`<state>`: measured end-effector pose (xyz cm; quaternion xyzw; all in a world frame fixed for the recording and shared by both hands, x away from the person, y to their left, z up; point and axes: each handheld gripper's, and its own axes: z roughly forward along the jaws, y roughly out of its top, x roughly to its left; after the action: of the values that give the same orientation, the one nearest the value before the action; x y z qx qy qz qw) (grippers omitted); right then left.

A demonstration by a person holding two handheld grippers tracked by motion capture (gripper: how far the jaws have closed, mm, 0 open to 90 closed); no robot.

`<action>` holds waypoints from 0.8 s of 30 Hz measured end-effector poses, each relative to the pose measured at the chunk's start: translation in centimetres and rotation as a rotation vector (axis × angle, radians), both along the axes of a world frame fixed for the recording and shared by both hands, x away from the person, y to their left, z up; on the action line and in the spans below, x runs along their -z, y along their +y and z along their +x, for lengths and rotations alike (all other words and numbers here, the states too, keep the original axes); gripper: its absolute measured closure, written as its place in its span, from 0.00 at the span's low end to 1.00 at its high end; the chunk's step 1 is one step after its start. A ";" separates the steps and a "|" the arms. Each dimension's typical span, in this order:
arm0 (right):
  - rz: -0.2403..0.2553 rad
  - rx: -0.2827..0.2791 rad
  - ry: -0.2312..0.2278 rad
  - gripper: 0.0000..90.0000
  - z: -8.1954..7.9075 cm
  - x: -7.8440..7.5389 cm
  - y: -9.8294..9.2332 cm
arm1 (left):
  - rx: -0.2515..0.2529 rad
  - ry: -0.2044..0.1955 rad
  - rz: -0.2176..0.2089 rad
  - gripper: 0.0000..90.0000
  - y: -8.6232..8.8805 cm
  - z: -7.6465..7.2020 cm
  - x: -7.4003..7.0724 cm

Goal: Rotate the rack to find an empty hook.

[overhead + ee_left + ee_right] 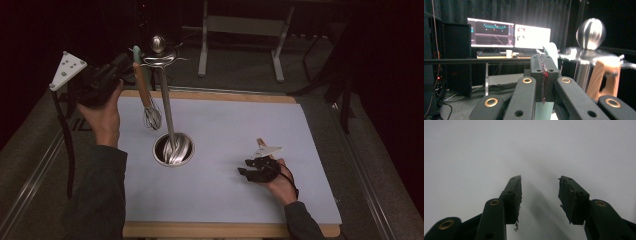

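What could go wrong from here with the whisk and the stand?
1. The left gripper sits shut right beside the whisk hanging at the top of the stand; a small nudge might knock the whisk off.
2. The stand is tall on a small round base; a sideways push up high could tip it, and the right gripper rests open on the mat, away from it.
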<state>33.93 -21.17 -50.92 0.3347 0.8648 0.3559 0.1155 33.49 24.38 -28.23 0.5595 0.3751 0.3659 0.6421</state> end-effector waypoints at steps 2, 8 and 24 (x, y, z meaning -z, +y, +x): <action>0.003 0.005 -0.003 0.58 0.0 -0.1 -0.2 | 0.000 0.006 0.007 0.99 0.3 -0.2 0.3; 0.009 0.019 -0.005 0.58 0.1 -0.2 -0.7 | 0.010 0.007 -0.008 0.98 1.1 -1.3 1.5; 0.038 0.066 -0.026 0.58 0.3 -1.2 -2.6 | -0.015 0.064 0.061 0.96 1.6 -2.1 4.7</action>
<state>34.20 -23.74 -49.77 0.3607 0.8447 0.3728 0.1319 31.37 25.94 -32.90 0.5877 0.3882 0.3638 0.6096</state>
